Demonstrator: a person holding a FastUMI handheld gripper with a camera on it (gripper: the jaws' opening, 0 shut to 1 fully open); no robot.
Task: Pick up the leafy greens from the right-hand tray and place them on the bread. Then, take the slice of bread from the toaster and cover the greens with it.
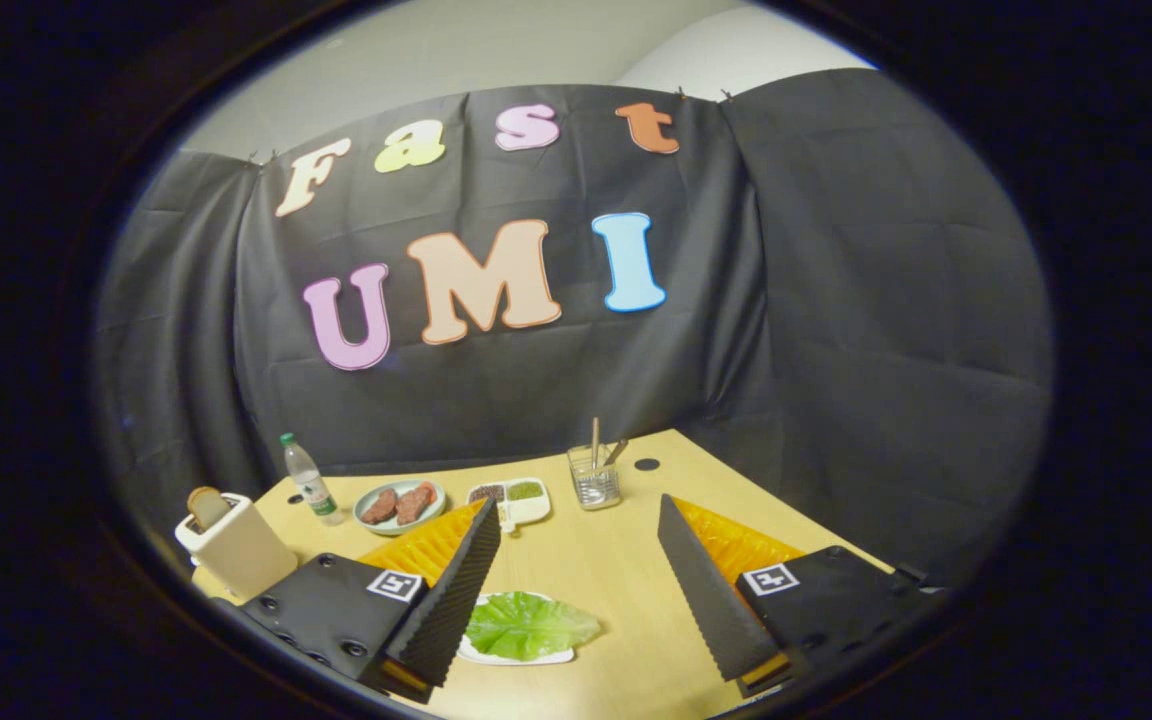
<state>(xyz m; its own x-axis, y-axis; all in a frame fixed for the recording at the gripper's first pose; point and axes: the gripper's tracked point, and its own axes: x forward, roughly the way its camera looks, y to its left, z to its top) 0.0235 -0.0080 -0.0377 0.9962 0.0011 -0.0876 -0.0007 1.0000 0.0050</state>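
While the tongs (576, 520) hang wide apart above the desk (626, 590), holding nothing, the leafy greens (528, 625) lie flat on a small white tray (511, 657), low between the fingers and close against the left one. Whether bread sits beneath the leaf cannot be told. Well off beyond the left finger stands the toaster (236, 545), a slice of bread (206, 506) poking from its slot. Judging by this, the thin leaf is the risk: pressed flat, it could slip out of a shallow pinch or tear, or the tray could skid. A bottle (308, 480), a plate of meat (398, 505) and a glass (594, 478) stand further ahead, so a hasty sweep toward the toaster might knock them.
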